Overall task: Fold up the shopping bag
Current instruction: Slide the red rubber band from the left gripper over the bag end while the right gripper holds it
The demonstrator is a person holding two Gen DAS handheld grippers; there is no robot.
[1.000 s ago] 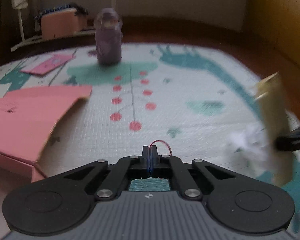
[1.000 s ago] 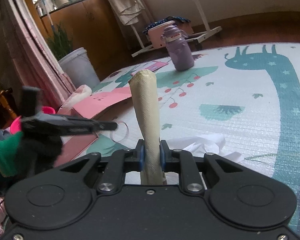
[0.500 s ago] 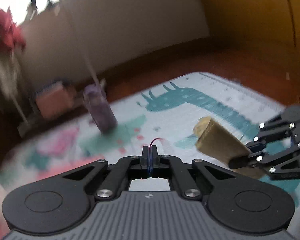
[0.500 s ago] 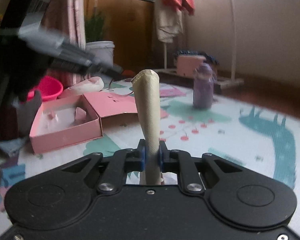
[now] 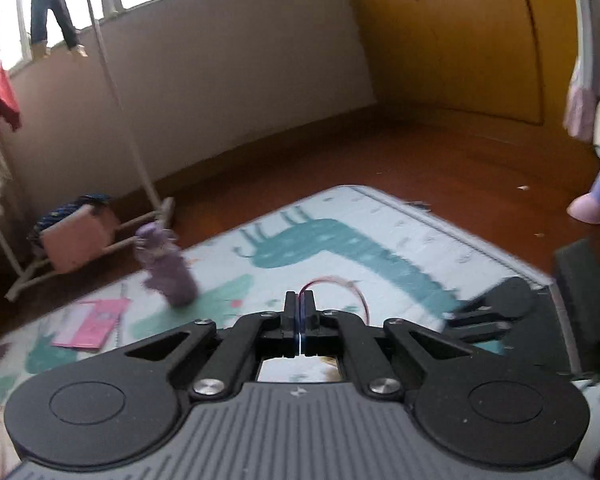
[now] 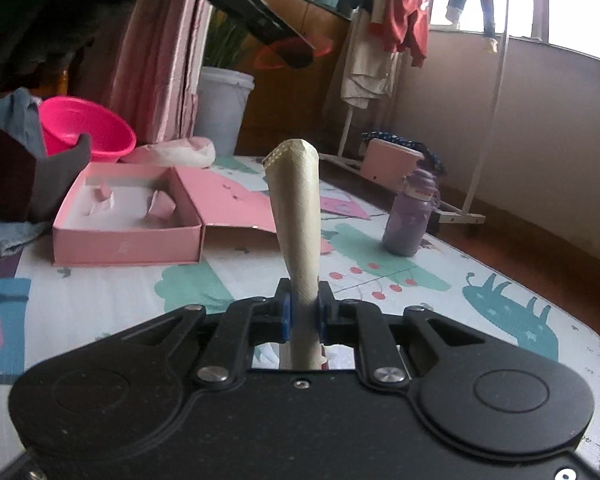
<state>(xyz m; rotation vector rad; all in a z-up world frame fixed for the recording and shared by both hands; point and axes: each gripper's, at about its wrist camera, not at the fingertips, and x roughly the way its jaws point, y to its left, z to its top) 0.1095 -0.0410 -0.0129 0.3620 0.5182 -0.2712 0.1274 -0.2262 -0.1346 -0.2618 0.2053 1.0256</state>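
Observation:
The shopping bag [image 6: 296, 216] is a tight beige roll standing upright between the fingers of my right gripper [image 6: 304, 296], which is shut on its lower part. My left gripper [image 5: 300, 300] is shut on a thin red band [image 5: 342, 286] that loops out to the right of its tips. In the right wrist view the left gripper [image 6: 300, 54] hangs high at upper left, above and left of the roll, with the red band [image 6: 320, 46] at its tip. In the left wrist view the right gripper [image 5: 486, 318] shows blurred at lower right; the roll is hidden there.
A play mat [image 6: 380, 276] covers the floor. An open pink box [image 6: 128, 216] lies left of the roll. A purple bottle [image 6: 410, 216] stands to the right, a pink basin [image 6: 88, 128] and white bucket [image 6: 224, 108] behind. A clothes rack [image 6: 384, 36] stands by the wall.
The left gripper has risen and tilted up with the red band, so its view now shows the wall and window. The right gripper has swung left, still holding the roll.

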